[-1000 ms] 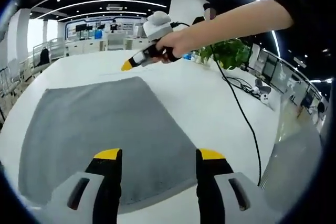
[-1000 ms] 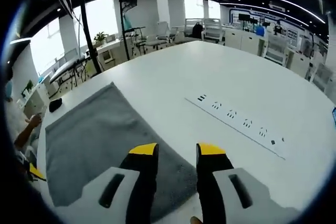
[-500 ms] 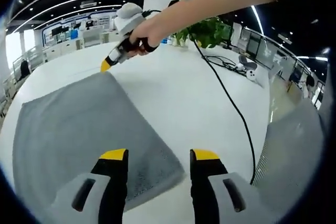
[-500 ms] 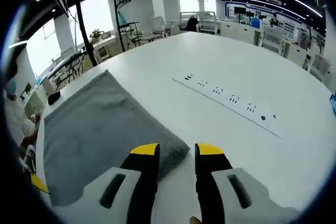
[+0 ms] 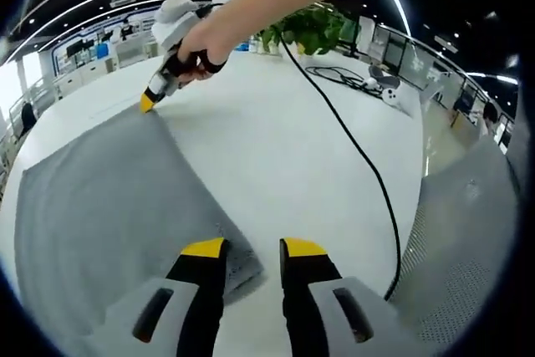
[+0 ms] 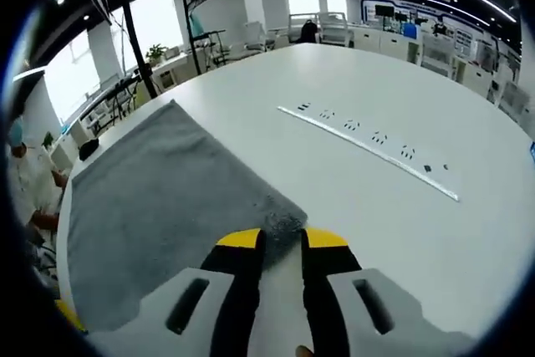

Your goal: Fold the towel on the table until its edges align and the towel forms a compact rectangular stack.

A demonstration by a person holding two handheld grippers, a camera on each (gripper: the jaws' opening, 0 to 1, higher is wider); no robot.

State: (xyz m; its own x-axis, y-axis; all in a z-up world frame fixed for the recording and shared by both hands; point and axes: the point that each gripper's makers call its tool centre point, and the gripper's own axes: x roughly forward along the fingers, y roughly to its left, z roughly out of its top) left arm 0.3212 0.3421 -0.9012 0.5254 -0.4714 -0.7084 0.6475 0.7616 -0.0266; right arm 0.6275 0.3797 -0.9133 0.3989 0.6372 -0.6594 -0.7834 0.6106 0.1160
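Observation:
A grey towel (image 5: 100, 198) lies flat on the white table (image 5: 284, 131). In the left gripper view my left gripper (image 5: 253, 248) stands open, its jaws drawn close on either side of the towel's near corner. The right gripper (image 5: 150, 102), held by a person's hand, touches the far corner. In the right gripper view the towel (image 6: 159, 198) spreads to the left, and my right gripper (image 6: 282, 238) is open by a narrow gap with that corner between its yellow tips.
A black cable (image 5: 359, 148) runs across the table from the right gripper. A potted plant (image 5: 305, 35) stands at the far edge, and a grey mesh chair back (image 5: 468, 240) is at the right. A strip of sockets (image 6: 368, 135) crosses the tabletop (image 6: 393, 215).
Both grippers have come down to opposite towel corners, and the jaws of each have narrowed around its corner. The towel still lies flat.

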